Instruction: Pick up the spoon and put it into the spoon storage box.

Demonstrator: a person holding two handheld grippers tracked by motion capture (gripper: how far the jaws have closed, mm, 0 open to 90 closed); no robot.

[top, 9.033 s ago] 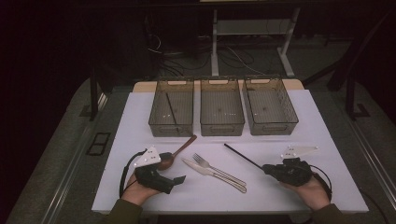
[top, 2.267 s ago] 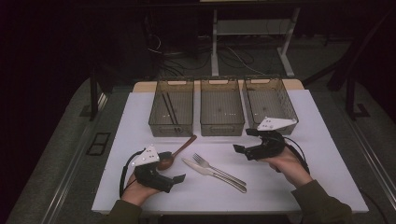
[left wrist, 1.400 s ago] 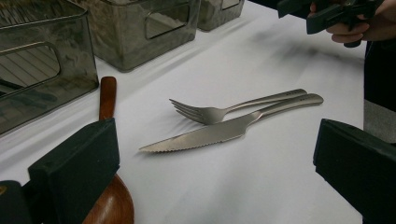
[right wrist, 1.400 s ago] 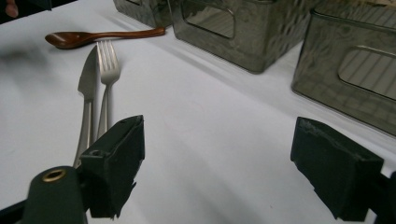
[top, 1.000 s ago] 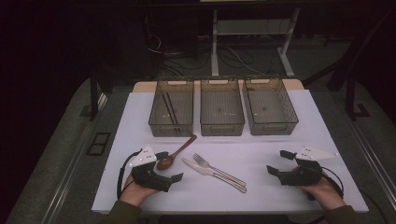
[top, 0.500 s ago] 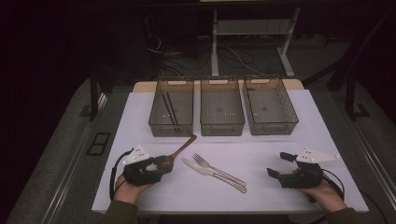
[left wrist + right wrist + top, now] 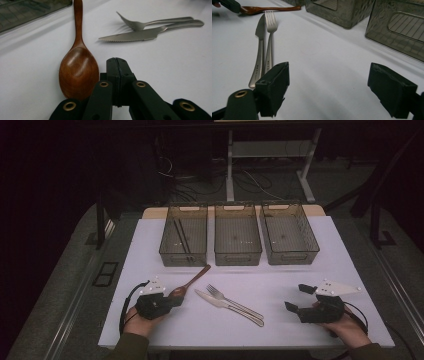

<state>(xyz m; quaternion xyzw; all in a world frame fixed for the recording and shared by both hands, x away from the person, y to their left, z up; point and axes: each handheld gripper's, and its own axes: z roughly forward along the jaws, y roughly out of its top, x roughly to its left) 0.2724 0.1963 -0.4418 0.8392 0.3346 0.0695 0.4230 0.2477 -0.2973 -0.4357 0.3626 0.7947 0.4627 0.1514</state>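
On the white worktop (image 7: 310, 265), near its front-left edge, we see the left hand-held gripper (image 7: 116, 65) with its jaws just closed, pressed flat against each other with nothing between them. The wooden spoon (image 7: 78, 66) lies just beside those jaws, on their left in the left gripper view; whether the bowl touches the jaw linkage we cannot tell. Seen from above, the spoon (image 7: 189, 282) runs on a diagonal, its bowl toward the left hand-held gripper (image 7: 176, 299) and its handle pointing away toward the left bin (image 7: 183, 251). We judge the spoon missed by this closure: the next move turns on shifting the jaws sideways toward the bowl, or onto the narrow neck along the spoon's long axis, and the left hand is by far the nearer.

The right hand-held gripper (image 7: 296, 298) rests at the front right, well apart from the spoon, its jaws standing wide with only bare worktop between them. A fork (image 7: 231, 299) and a knife (image 7: 227, 305) lie side by side between the two hands, handles toward the right.

Two dark sticks (image 7: 180, 236) lie in the left bin; the middle bin (image 7: 237, 251) and right bin (image 7: 295, 254) look empty, though dim light leaves this uncertain. The spoon's handle tip is cut off at the top of the left gripper view
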